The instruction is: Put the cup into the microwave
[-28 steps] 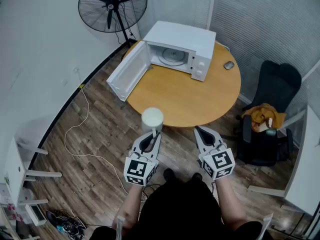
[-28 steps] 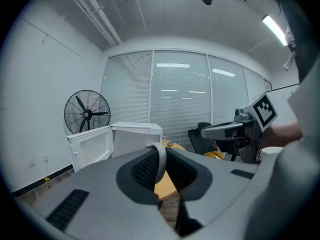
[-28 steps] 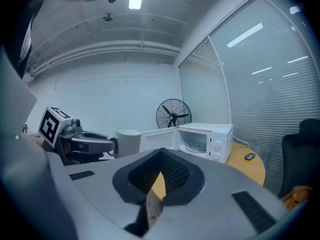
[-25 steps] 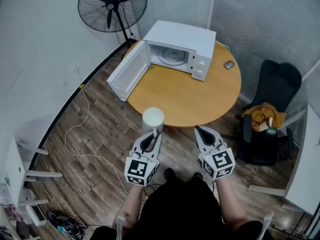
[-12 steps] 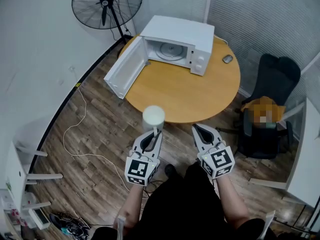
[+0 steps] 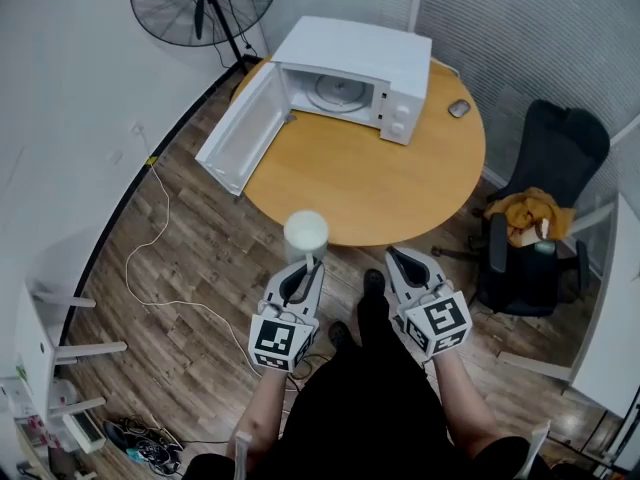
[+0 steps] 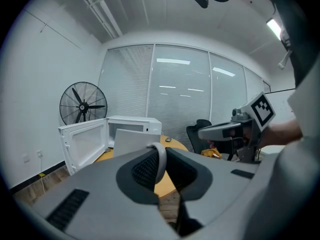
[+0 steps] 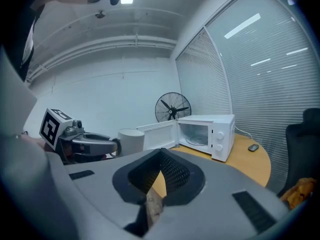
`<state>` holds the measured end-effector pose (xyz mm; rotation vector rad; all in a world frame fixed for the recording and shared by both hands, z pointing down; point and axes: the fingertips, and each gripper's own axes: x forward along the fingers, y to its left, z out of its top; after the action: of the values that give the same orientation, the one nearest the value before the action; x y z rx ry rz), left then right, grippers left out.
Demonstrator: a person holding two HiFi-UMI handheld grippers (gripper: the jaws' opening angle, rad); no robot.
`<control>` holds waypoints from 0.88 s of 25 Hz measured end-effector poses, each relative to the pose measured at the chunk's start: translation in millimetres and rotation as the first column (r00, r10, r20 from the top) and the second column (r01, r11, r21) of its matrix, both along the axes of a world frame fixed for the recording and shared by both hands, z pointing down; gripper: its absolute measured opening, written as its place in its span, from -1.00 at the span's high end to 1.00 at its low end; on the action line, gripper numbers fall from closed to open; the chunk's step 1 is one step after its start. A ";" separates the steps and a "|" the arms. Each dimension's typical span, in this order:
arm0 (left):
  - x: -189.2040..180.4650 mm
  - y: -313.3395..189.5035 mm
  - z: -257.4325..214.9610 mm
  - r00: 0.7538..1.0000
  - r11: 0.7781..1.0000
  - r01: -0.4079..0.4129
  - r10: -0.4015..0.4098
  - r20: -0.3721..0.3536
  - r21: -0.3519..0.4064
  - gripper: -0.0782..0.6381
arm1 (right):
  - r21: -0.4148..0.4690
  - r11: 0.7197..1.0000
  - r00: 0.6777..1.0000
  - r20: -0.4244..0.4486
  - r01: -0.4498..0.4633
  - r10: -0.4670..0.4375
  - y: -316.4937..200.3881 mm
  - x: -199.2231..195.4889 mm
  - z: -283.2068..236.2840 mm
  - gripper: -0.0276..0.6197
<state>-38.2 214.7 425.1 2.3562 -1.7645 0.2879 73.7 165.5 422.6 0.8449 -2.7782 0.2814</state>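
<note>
A white cup point(image 6: 306, 234) hangs over the wooden floor just short of the round table's near edge point(image 6: 330, 236). My left gripper point(image 6: 307, 265) is shut on its handle. In the left gripper view the handle point(image 7: 159, 160) sits pinched between the jaws, with the cup body point(image 7: 133, 143) just beyond. The white microwave point(image 6: 352, 66) stands at the table's far side with its door point(image 6: 240, 128) swung wide open to the left and its glass turntable point(image 6: 335, 91) showing. My right gripper point(image 6: 393, 257) is shut and holds nothing, level with the left. From the right gripper view I see the cup point(image 8: 131, 140) and the microwave point(image 8: 209, 134).
A standing fan point(image 6: 202, 2) is behind the microwave's open door. A computer mouse point(image 6: 459, 108) lies on the table to the right of the microwave. A black chair point(image 6: 540, 203) with an orange bundle on it stands at the right. A white cable point(image 6: 150, 258) trails across the floor at left.
The table and microwave have slid slightly in the head view as the person steps forward, with a foot now showing between the grippers. Both grippers and the cup keep their pose.
</note>
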 end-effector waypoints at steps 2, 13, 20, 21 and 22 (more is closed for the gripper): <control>-1.3 -10.7 0.9 1.000 1.000 0.003 -0.003 0.003 -0.002 0.69 | -0.008 1.000 1.000 0.001 0.021 -0.021 -13.1 -5.0 2.2 0.89; -17.4 -105.9 -11.0 0.999 0.998 0.051 -0.051 0.003 0.034 0.70 | -0.022 0.997 0.996 0.052 0.073 -0.071 -118.5 -24.8 -2.1 0.89; -21.9 -154.5 -20.1 0.996 0.995 0.089 -0.088 -0.017 0.054 0.70 | -0.027 0.992 0.990 0.084 0.120 -0.117 -170.7 -36.3 -7.9 0.89; -21.9 -159.7 -20.0 0.995 0.994 0.097 -0.096 -0.017 0.052 0.70 | -0.027 0.992 0.989 0.085 0.126 -0.123 -176.2 -36.4 -7.8 0.89; -21.7 -165.1 -19.7 0.994 0.993 0.104 -0.104 -0.019 0.051 0.70 | -0.026 0.991 0.988 0.087 0.131 -0.128 -181.6 -36.1 -7.3 0.89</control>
<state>-59.9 49.6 405.4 2.2841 -1.9016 0.2101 37.6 -16.1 415.4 0.6557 -2.8837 0.3452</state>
